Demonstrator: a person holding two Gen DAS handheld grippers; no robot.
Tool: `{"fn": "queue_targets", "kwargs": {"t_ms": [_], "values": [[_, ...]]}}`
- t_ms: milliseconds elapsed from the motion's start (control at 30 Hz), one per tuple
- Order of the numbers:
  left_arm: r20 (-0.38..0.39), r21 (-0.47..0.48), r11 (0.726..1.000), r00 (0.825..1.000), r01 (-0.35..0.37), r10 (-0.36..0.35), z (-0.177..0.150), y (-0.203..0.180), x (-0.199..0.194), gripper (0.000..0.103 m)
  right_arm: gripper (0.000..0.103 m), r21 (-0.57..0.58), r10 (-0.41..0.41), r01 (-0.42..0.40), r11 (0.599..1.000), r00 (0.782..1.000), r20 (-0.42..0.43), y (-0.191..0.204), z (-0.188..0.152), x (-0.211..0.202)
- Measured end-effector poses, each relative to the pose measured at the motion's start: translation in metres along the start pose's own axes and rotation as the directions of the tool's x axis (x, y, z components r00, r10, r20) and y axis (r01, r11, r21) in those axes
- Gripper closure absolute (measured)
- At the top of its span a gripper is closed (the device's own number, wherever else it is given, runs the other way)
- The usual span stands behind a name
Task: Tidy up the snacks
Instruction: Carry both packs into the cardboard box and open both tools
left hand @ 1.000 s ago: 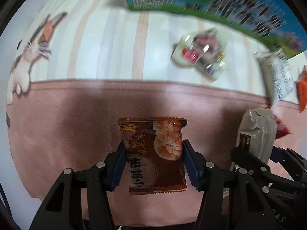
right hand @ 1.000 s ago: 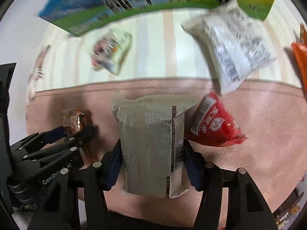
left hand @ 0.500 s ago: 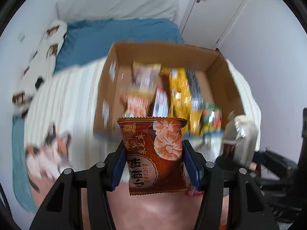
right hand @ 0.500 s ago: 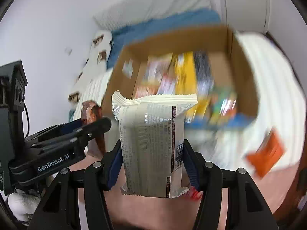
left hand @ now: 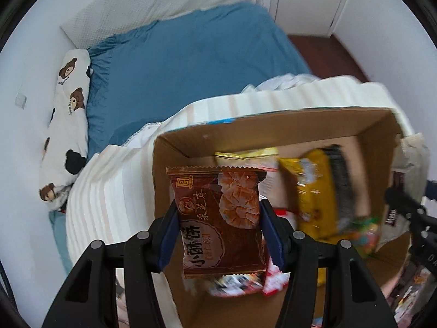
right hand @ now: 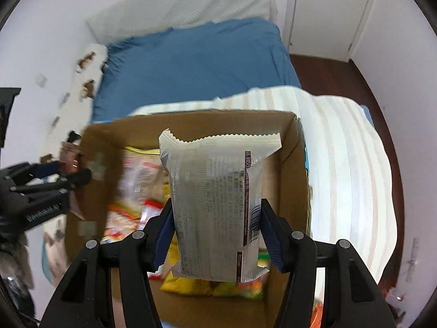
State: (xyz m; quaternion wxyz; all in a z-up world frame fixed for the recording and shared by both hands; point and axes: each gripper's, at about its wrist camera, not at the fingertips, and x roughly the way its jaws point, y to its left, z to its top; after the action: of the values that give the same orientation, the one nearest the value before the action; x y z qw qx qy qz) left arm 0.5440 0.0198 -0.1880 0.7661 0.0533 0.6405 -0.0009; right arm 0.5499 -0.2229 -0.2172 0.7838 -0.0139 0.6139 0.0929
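Left tongs [left hand: 218,232] pinch a brown packet [left hand: 218,218], right tongs [right hand: 215,232] a silver packet [right hand: 218,205], hiding blurred snacks in the box [right hand: 191,121].

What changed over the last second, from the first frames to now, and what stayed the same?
Both grippers travelled from above the pink blanket with loose snacks to over the open cardboard box, which now fills both views. Unchanged: the left gripper stays clamped on the brown biscuit packet, and the right gripper on the silver packet. Nothing was released.

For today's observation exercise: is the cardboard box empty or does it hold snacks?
It holds snacks: the cardboard box shows several packets lying inside.
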Motion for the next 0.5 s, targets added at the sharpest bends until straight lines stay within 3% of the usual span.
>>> {"fn": "queue_targets", "kwargs": {"t_ms": [133,400,433,500], "values": [[-0.053,0.022,0.999,0.998,-0.043,0.044,0.013,0.002,0.031,0.049,0.042,0.007,-0.026,0.026,1.000,0.998,-0.052,-0.009,0.015,0.042],[-0.138,0.018,0.998,0.989,-0.053,0.055,0.017,0.005,0.067,0.049,0.041,-0.007,-0.058,0.057,0.998,0.992,-0.112,-0.017,0.011,0.065],[-0.155,0.014,0.999,0.987,-0.049,0.050,0.018,0.005,0.071,0.049,0.038,-0.015,-0.078,0.077,0.997,0.988,-0.135,-0.018,0.011,0.070],[-0.182,-0.006,1.000,0.983,-0.015,0.014,0.017,0.005,0.074,0.045,0.018,-0.042,-0.106,0.101,0.994,0.983,-0.150,-0.017,0.010,0.074]]}}
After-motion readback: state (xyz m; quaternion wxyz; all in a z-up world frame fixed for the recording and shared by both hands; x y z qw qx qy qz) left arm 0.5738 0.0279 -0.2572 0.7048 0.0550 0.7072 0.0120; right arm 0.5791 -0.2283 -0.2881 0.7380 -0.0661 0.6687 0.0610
